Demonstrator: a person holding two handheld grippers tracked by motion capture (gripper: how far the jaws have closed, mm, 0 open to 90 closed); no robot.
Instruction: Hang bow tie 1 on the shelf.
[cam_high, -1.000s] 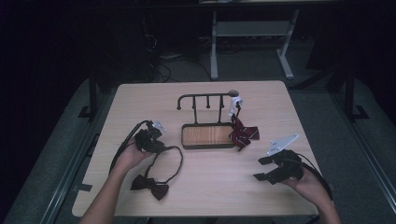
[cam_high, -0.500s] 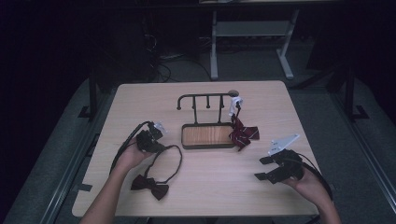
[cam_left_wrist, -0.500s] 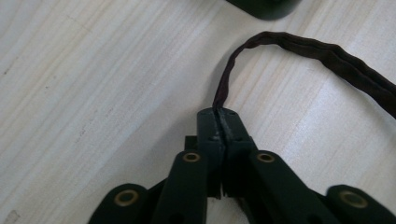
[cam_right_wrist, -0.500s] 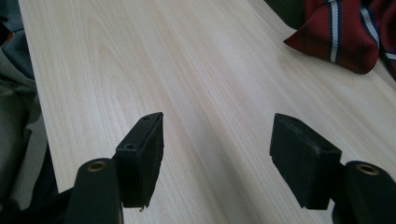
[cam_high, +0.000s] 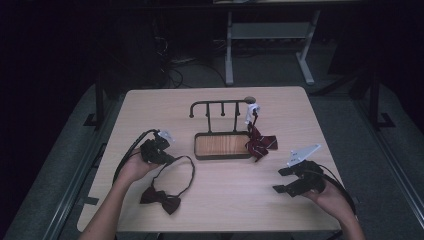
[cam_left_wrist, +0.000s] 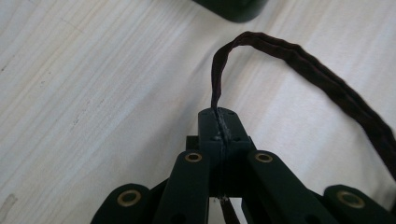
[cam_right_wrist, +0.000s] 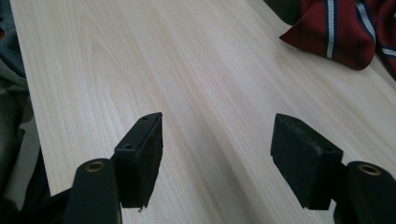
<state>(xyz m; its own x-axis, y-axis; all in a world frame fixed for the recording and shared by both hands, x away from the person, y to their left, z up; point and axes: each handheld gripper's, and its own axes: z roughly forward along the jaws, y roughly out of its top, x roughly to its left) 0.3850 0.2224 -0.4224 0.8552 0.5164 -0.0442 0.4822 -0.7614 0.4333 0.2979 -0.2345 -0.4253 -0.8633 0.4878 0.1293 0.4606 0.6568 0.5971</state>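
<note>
The left gripper (cam_high: 167, 159) sits at about nine o'clock on the table (cam_high: 150, 105), its jaws clenched on the neck strap (cam_left_wrist: 289, 58) of a dark bow tie (cam_high: 161, 198). In the left gripper view the strap emerges from between the closed pads and arcs away over the wood toward two o'clock. The jaws have just been closing, with the strap between them. The bow itself lies on the table at about seven o'clock, its strap looping up to the gripper. The right gripper (cam_high: 281, 180) rests near four o'clock, jaws released and standing wide, with bare tabletop between them in the right gripper view. A striped red bow tie (cam_high: 261, 144) lies just right of centre, touching the right end of a small rack (cam_high: 222, 145) with a wooden tray base and a rail of hooks.
</note>
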